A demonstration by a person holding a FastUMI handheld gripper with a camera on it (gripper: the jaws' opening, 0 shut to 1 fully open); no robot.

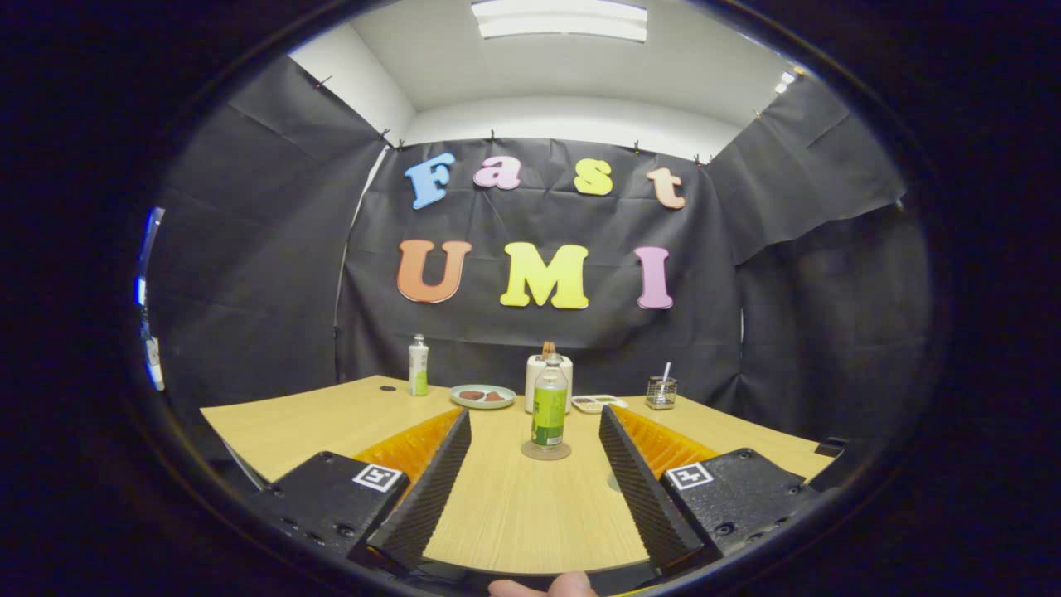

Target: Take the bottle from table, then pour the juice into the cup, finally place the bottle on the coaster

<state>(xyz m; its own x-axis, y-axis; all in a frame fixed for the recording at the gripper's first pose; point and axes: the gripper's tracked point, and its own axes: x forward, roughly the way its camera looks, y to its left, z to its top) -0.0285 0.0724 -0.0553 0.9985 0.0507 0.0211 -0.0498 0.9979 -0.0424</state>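
Two fingers (pixel 535 423): ridged wedges, spread wide, holding nothing
Bottle (pixel 549 405): clear cylinder, green label, upright ahead between fingers
Coaster (pixel 546 450): round disc beneath bottle
Bench (pixel 530 514): pale woodgrain

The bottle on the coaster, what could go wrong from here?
The bottle stands upright on the small coaster, just ahead of the open gripper. Moving the fingers forward or sideways could clip it and tip it. The white cup sits close behind the bottle, so a knocked bottle might hit it.
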